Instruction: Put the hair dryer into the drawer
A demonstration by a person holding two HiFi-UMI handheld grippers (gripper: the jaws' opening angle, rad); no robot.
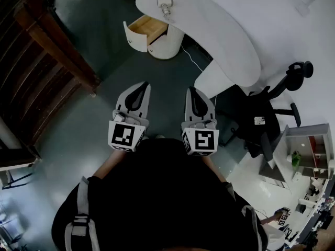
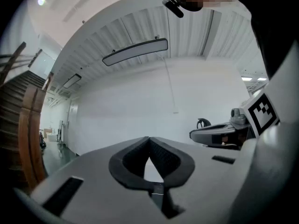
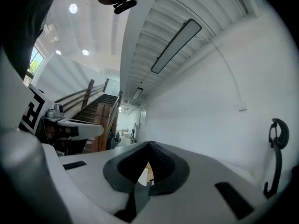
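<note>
Before the person point(image 1: 157, 192), the left gripper point(image 1: 141, 86) and right gripper point(image 1: 192, 90) are hovering level, jaws pressed together; the hair dryer point(image 1: 165, 6) is lying on the desk point(image 1: 220, 33) above the open drawer point(image 1: 148, 29).

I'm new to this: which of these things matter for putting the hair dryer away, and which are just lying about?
For the job: hair dryer on the white desk; open drawer; left gripper and right gripper, both shut and empty.
Just there: office chair; wooden staircase.
</note>
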